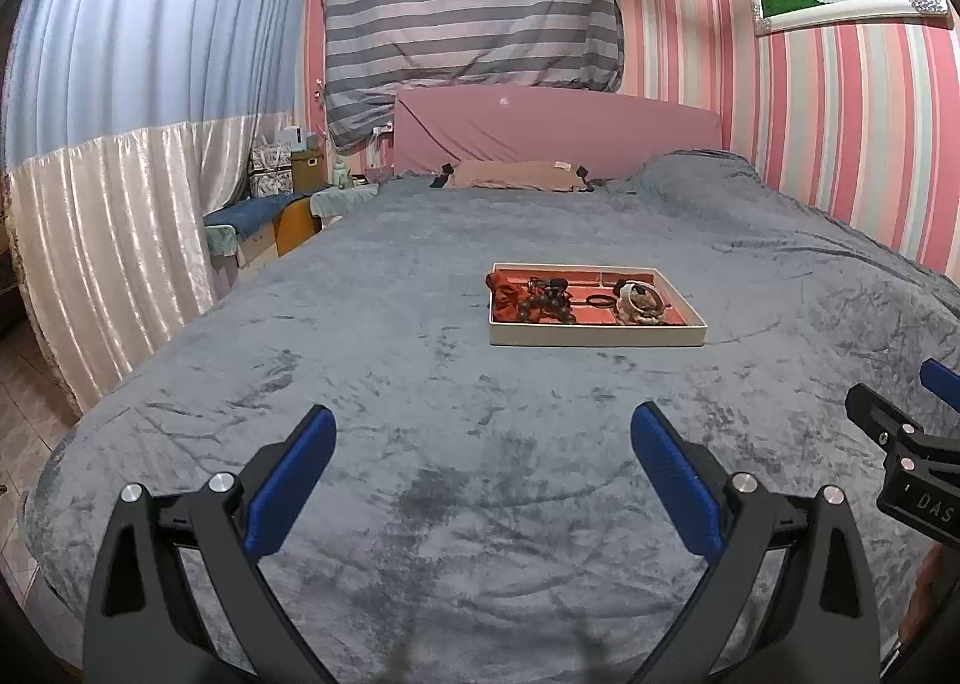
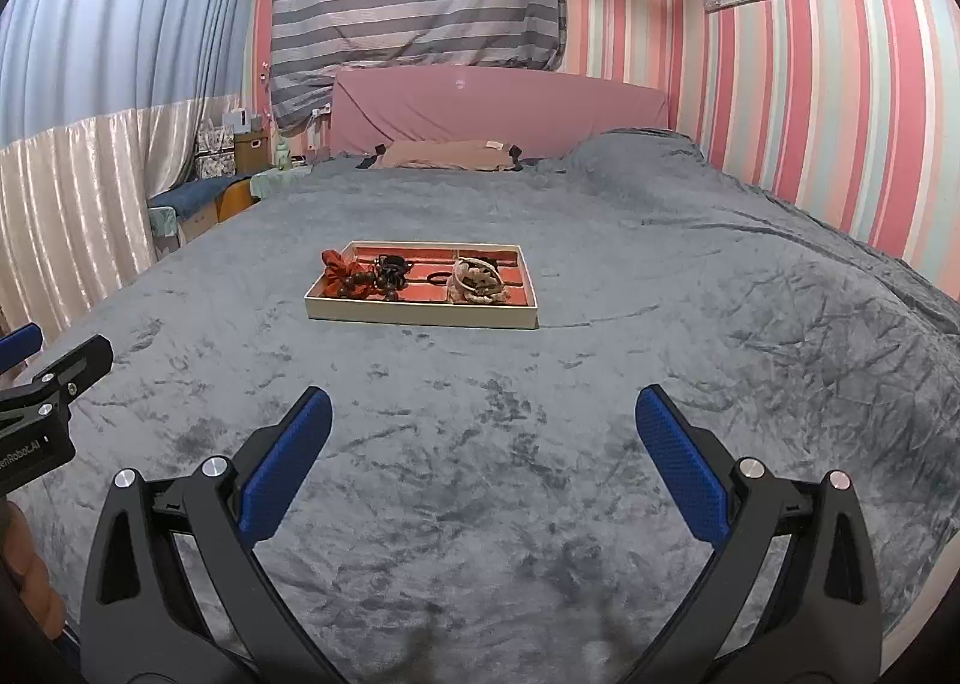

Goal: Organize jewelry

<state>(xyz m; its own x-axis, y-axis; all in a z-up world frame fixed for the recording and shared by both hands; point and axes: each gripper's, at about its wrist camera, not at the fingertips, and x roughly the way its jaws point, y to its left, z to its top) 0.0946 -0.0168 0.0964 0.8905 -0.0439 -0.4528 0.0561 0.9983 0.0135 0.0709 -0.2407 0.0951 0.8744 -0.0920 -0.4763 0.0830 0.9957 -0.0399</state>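
Both tongs, left and right, wide apart and empty over the bed; tray contents tangled, a holding hand's fingers only in the right view

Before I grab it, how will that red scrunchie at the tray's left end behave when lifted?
The red scrunchie looks like gathered fabric, so it is probably soft, light and floppy, squashing between the fingers. It lies against the dark beads, so it may drag them along. The shallow tray sits on plush bedding and could shift.

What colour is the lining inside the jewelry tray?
Orange-red, inside a cream-walled tray; the right wrist view shows it best.
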